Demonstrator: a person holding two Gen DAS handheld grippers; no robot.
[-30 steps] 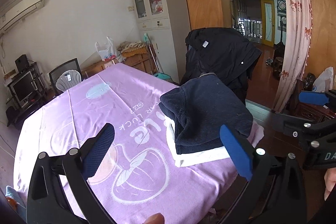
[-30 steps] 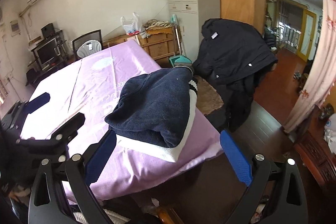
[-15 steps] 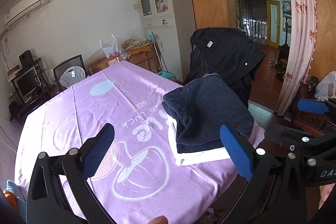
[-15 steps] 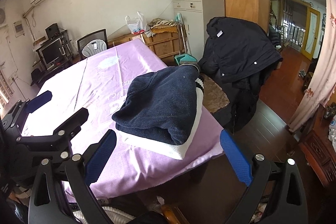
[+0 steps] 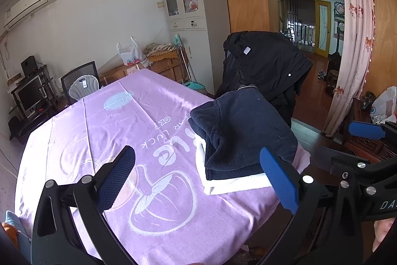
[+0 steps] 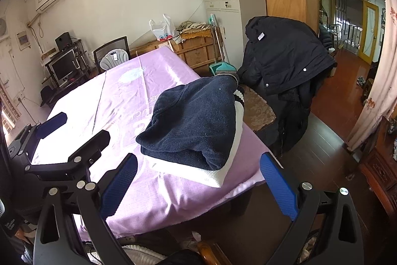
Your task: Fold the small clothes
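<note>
- On the near right corner of the lilac printed tablecloth [image 5: 104,131], a folded navy knitted sweater [image 5: 243,131] is lying flat on a folded white waffle-textured garment [image 6: 208,174], whose edge is showing beneath it.
- Both tools are hanging back from the pile, touching nothing: the left gripper [image 5: 198,180] is holding its blue-padded fingers spread wide, and the right gripper [image 6: 198,188] is doing likewise.
- Compared with a second ago, both cameras are sitting slightly farther from the pile; the clothes are lying unchanged.
- A black padded coat [image 6: 285,56] is draping over a chair behind the table's corner.
</note>
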